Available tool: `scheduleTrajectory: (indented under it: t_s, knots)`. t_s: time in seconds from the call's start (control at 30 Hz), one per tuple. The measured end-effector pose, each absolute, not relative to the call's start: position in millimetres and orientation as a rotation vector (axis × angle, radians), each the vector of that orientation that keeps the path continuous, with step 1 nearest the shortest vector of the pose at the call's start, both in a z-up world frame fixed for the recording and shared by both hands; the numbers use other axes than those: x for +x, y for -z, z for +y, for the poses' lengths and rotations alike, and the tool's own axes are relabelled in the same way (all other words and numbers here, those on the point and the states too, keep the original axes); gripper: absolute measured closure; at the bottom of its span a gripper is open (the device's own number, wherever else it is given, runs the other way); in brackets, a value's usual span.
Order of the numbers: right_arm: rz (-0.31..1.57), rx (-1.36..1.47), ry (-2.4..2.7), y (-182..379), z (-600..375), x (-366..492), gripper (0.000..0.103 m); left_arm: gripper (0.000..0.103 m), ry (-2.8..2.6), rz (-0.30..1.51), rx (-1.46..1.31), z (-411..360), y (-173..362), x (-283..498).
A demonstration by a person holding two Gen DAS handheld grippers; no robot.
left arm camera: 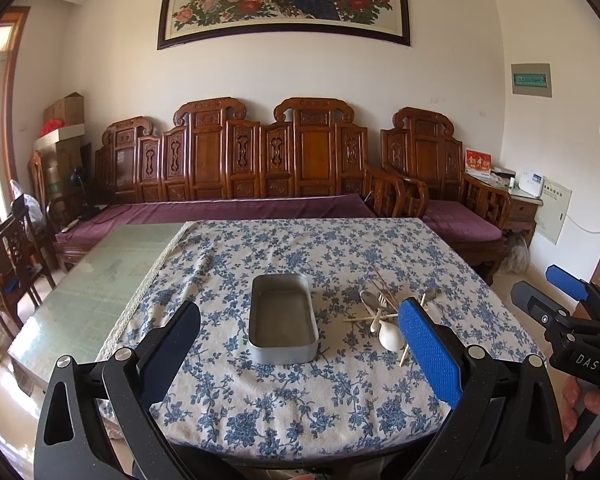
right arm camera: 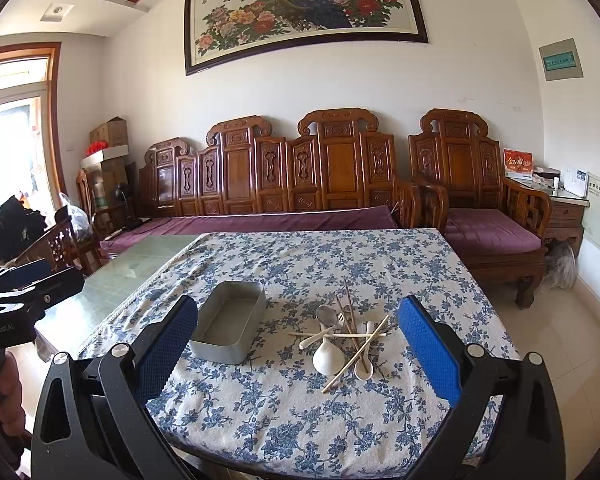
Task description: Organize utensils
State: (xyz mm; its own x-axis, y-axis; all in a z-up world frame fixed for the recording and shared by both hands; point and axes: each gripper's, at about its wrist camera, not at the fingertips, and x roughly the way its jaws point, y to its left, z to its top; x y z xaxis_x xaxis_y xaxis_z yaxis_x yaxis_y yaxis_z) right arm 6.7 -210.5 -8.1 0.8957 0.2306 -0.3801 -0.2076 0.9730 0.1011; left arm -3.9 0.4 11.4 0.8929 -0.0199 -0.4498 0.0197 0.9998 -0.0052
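— From the left wrist view, what did you make of it?

— The left gripper (left arm camera: 300,344) hung above the near edge of the table, jaws spread wide, nothing between the blue pads. Dead ahead at twelve o'clock sat the metal tin (left arm camera: 283,317), empty, long side running away from the camera on the floral tablecloth (left arm camera: 300,408). The pile of utensils (left arm camera: 388,316) lay just beside the tin at about one o'clock, partly hidden behind the right-hand finger. Off at three o'clock the right gripper (left arm camera: 568,292) was held up by a hand (left arm camera: 592,412); I couldn't tell its opening from there.

— And the right wrist view?

— Clearer. The right gripper (right arm camera: 298,344) was also spread wide and held nothing. The pile sat at twelve to one o'clock: white spoons (right arm camera: 329,356), a metal spoon (right arm camera: 326,316), a fork and crossed chopsticks (right arm camera: 354,354), all tangled. The tin was at eleven o'clock, touching none of them.

— Why that arrangement?

— I judged nothing was sorted yet. The tin stood open beside the heap as the place to fill, and each gripper faced the item nearest it, ready to begin.
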Motion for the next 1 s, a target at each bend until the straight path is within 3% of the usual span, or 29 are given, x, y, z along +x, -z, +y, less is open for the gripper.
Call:
scheduleTrajectory:
  t_s: [1.0]
  knots:
    - [0.395, 0.063, -0.234, 0.4, -208.1, 5.6, 0.002, 0.007, 0.032, 0.452, 0.002, -2.1, -12.4, -7.6]
